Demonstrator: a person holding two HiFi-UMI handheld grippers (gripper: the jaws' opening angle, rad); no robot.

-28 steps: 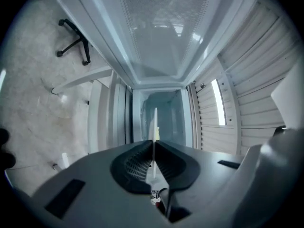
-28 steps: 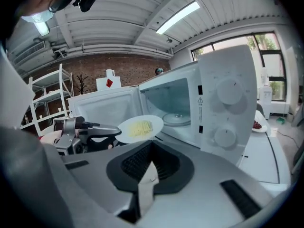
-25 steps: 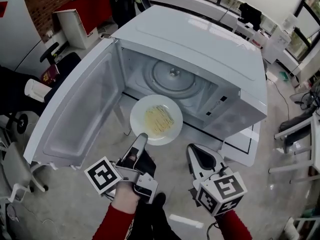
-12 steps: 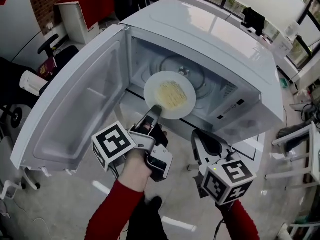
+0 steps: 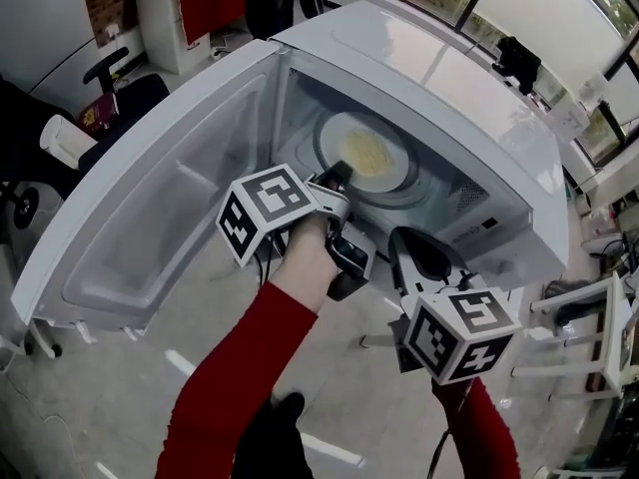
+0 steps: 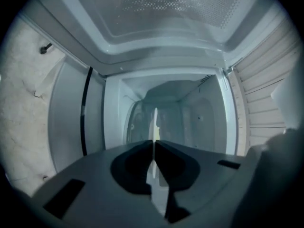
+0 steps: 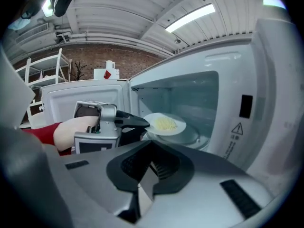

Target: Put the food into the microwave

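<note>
We had the left claw (image 5: 337, 175) pinching the near rim of the plate (image 5: 336, 133), which showed edge-on between its jaws. The plate with its yellow food (image 5: 366, 152) was inside the microwave (image 5: 429, 78), over the turntable (image 5: 415, 196), though we could not tell whether it touched. The door (image 5: 150, 218) stood wide open on the left, and our right claw (image 5: 402, 238) hung outside the opening, beside the left one, its jaws pressed together on nothing.
</note>
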